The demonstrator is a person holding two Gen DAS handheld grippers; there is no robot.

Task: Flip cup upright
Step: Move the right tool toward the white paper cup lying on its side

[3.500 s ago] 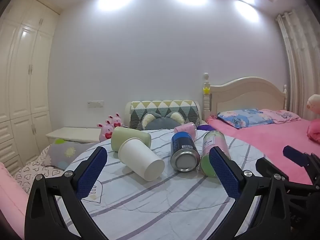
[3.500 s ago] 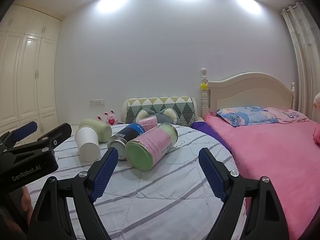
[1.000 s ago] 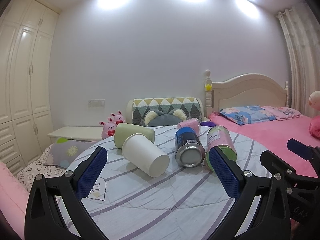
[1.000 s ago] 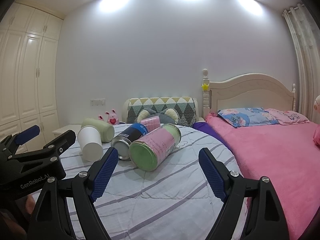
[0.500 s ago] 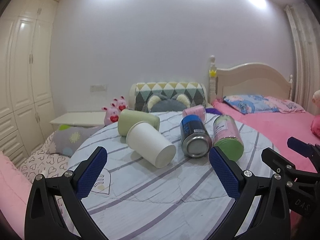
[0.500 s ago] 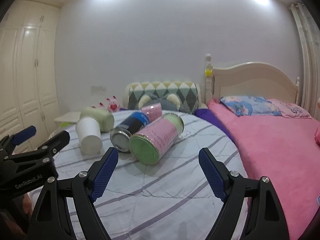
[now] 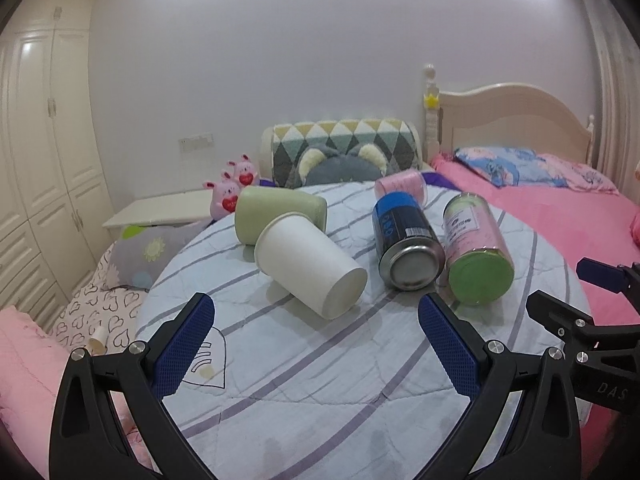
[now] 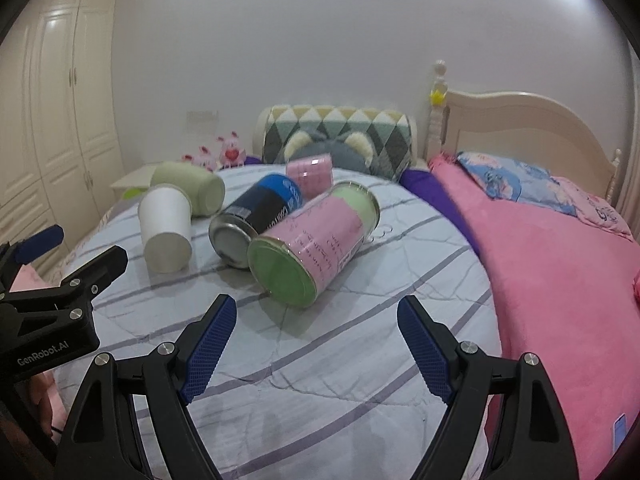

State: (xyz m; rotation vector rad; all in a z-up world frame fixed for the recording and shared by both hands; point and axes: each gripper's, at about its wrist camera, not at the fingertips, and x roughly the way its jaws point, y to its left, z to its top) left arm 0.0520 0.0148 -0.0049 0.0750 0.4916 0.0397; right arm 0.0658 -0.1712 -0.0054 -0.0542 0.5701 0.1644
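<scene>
A white paper cup (image 7: 308,258) lies on its side on the round striped table (image 7: 320,380), base toward me; it also shows in the right wrist view (image 8: 166,226). A green cup (image 7: 276,220) lies on its side behind it and also shows in the right wrist view (image 8: 190,186). My left gripper (image 7: 316,344) is open and empty, just short of the white cup. My right gripper (image 8: 314,344) is open and empty, just short of a pink and green can (image 8: 312,240).
A blue and black can (image 7: 404,240) and the pink and green can (image 7: 476,248) lie on their sides to the right. A small pink cup (image 7: 400,184) lies behind them. A pink bed (image 8: 560,260) is to the right, a patterned cushion (image 7: 344,148) behind.
Both grippers have moved forward and tilted down toward the table; the cups and cans look larger and nearer. Nothing has been taken hold of.
</scene>
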